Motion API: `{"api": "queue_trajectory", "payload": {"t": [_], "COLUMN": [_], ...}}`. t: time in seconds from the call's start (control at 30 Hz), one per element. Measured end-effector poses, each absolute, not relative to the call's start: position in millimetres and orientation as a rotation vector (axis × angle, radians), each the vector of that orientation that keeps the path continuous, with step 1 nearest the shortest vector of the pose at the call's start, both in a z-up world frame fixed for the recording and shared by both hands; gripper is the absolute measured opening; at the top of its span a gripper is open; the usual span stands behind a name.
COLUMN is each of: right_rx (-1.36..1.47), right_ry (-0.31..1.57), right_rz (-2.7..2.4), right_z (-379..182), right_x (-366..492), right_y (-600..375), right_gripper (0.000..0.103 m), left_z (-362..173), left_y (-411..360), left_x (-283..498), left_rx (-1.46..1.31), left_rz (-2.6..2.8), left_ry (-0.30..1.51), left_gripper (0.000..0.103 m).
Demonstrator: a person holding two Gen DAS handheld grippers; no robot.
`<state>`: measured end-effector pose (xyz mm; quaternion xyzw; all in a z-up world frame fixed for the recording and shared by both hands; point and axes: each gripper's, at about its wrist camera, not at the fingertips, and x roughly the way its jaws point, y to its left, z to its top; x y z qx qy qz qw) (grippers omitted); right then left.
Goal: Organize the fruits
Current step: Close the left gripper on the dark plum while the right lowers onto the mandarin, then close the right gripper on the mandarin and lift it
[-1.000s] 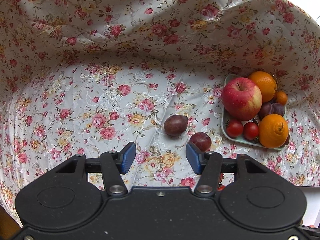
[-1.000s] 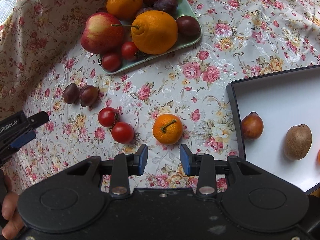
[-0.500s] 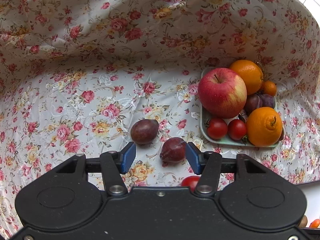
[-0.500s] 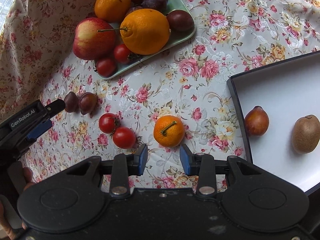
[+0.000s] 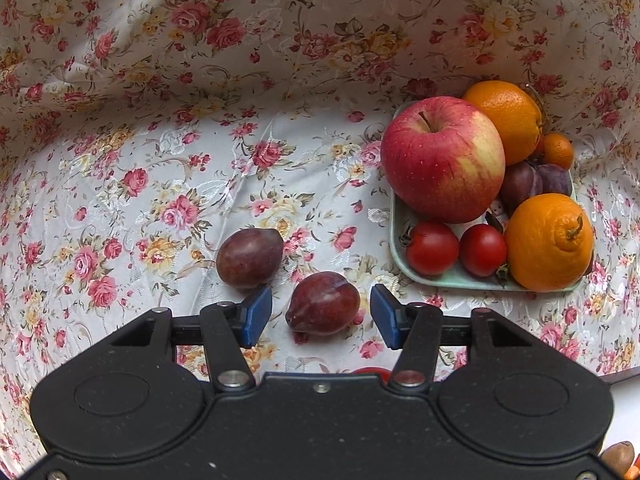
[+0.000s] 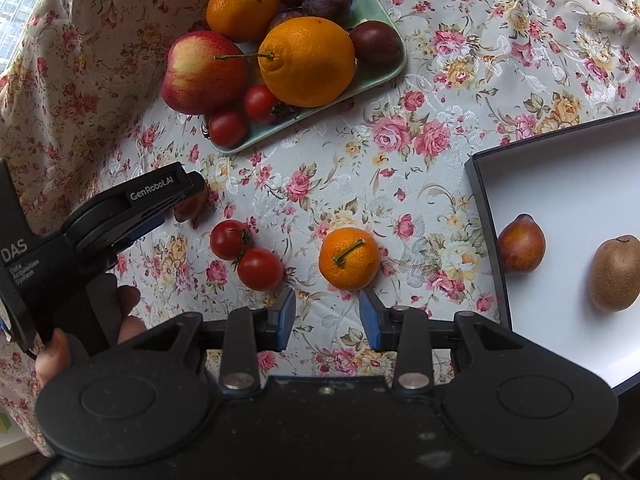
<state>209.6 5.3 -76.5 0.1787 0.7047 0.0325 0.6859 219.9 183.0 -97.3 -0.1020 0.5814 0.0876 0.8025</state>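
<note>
Left wrist view: left gripper (image 5: 321, 316) closing, blue pads astride near plum (image 5: 322, 303), not yet pressing, aiming to lift; right gripper (image 6: 327, 318) apart, empty, near mandarin (image 6: 349, 257).

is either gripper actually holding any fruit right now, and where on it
Nothing is held. The left gripper is closing around a plum on the cloth, pads not yet touching its sides. The right gripper is open and empty, just short of a tangerine.
</note>
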Motion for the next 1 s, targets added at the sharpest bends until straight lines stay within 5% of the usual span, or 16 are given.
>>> {"api": "queue_trajectory", "payload": {"t": [0.1,1.0], "right_rx": [0.401,0.316], "right_ry": [1.573,1.566], "right_rz": [0.067,0.029], "right_z": [-75,-86], "right_x": [210,214], "right_y": [2,14], "right_gripper": [0.039,0.039], "left_z": [-100,-36], "left_y": [183,225], "left_x": [222,167], "left_rx": [-0.223,-0.211], "left_rz": [0.185,0.349], "left_ry": [1.250,1.272], "left_gripper": [0.047,0.047]}}
